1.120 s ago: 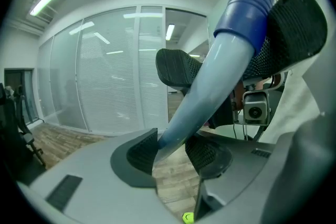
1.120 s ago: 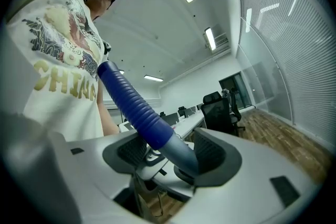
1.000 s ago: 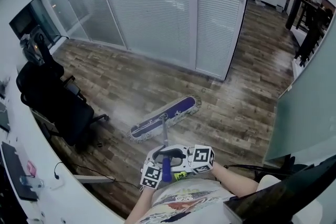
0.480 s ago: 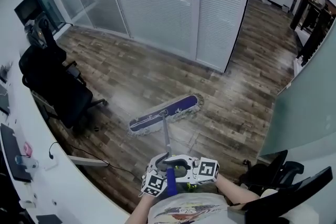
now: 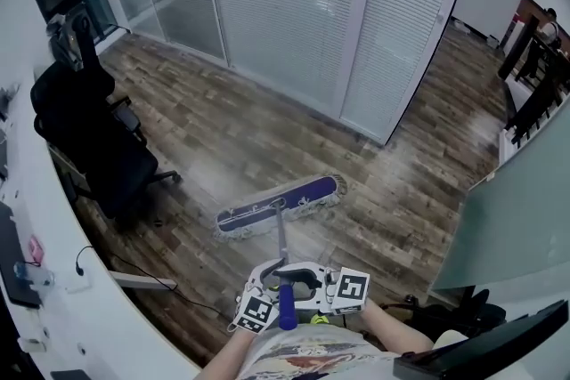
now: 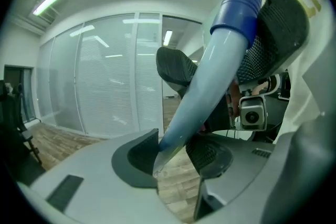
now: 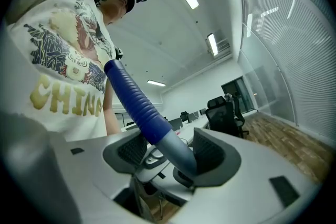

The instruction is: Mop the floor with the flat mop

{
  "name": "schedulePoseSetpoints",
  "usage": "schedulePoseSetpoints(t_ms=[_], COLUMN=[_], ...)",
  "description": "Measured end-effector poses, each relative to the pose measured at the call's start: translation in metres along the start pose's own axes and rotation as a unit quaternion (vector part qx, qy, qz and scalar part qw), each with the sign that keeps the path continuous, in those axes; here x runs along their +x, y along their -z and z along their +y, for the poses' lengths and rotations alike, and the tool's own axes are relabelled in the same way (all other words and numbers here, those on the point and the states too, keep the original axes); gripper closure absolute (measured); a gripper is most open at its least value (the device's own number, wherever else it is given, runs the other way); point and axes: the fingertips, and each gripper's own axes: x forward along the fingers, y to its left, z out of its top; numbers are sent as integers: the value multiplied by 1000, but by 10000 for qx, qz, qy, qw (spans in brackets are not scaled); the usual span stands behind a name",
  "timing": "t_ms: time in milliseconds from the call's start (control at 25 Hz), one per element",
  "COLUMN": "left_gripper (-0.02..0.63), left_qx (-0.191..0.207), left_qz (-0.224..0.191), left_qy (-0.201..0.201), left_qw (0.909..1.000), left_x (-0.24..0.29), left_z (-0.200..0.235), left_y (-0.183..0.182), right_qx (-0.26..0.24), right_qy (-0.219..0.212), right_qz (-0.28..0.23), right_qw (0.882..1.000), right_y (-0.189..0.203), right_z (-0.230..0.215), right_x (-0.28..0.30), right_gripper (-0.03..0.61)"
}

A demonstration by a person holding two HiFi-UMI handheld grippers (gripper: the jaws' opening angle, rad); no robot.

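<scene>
Mopping: both grippers holding the flat mop's upper handle.
The wooden floor (image 5: 223, 125) is carrying the mop head (image 5: 278, 204) flat, mid-room. The handle (image 5: 281, 238), judged stiff and light, is rising toward the person. The right gripper (image 7: 167, 152) is pinching it under the blue grip (image 7: 134, 99). The left gripper (image 6: 176, 152) is clamping lower, jaws easing open; the smooth shaft may slip.

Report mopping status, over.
Left gripper on mop handle, jaws opening; right gripper clamped on it. Mop head flat on floor. Office chair off left, apart.
</scene>
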Motion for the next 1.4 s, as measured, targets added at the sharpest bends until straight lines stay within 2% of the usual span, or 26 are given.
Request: schedulePoseSetpoints(t_ms=[240, 440, 640, 920, 1400], left_gripper=[466, 468, 468, 471, 474], left_qx=[180, 442, 384, 490, 403], left_qz=[160, 404, 345, 495, 678], left_qy=[195, 346, 206, 117, -24], left_qw=[9995, 9976, 9985, 9975, 9969], left_x=[15, 33, 64, 131, 305], left_z=[52, 75, 124, 203, 361], left_y=[16, 28, 12, -15, -79], right_qx=[-90, -52, -94, -101, -88], right_qy=[62, 63, 174, 26, -100], right_qz=[115, 354, 88, -34, -361], right_qw=[9999, 9993, 9998, 9999, 9993], right_y=[1, 13, -9, -42, -118], right_z=[-48, -78, -132, -234, -461], right_x=[28, 35, 38, 30, -20], right_gripper=[316, 316, 316, 316, 316])
